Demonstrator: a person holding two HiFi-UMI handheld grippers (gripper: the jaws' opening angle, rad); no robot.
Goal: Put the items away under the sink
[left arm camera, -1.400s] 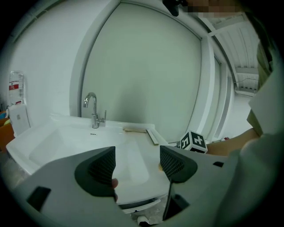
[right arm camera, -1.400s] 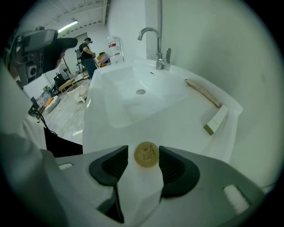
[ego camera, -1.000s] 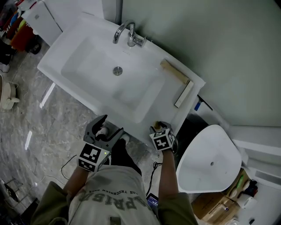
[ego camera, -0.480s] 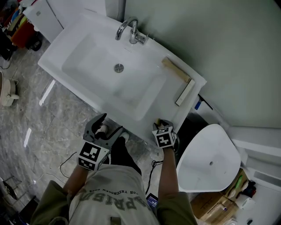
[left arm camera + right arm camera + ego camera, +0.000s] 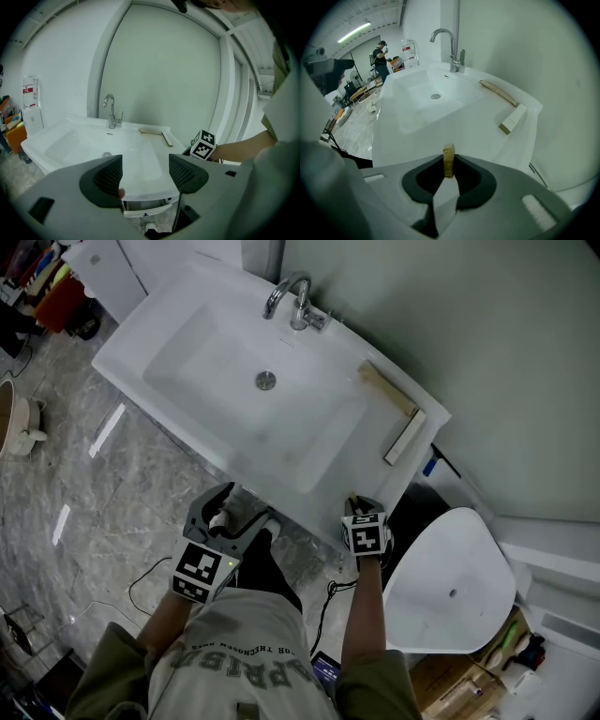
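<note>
My right gripper (image 5: 356,505) hovers at the front right corner of the white sink (image 5: 187,362) and is shut on a thin tan piece (image 5: 448,160) that stands upright between its jaws. On the sink's right ledge lie a long tan strip (image 5: 499,93) and a pale rectangular bar (image 5: 512,118), touching at one corner (image 5: 405,416). My left gripper (image 5: 234,514) is open and holds nothing, low in front of the sink's front edge. Below that edge a white drawer front (image 5: 145,209) shows between its pads (image 5: 108,176). The space under the sink is mostly hidden.
A chrome faucet (image 5: 292,298) stands at the basin's back and a drain (image 5: 267,381) sits in its middle. A white toilet (image 5: 450,582) is close on the right. Cables lie on the marble floor (image 5: 112,512). A person (image 5: 379,56) stands far off.
Both grippers have drifted slightly to the right along the sink's front edge, the right one more, with the tan piece held in it throughout. The left gripper stays open.
</note>
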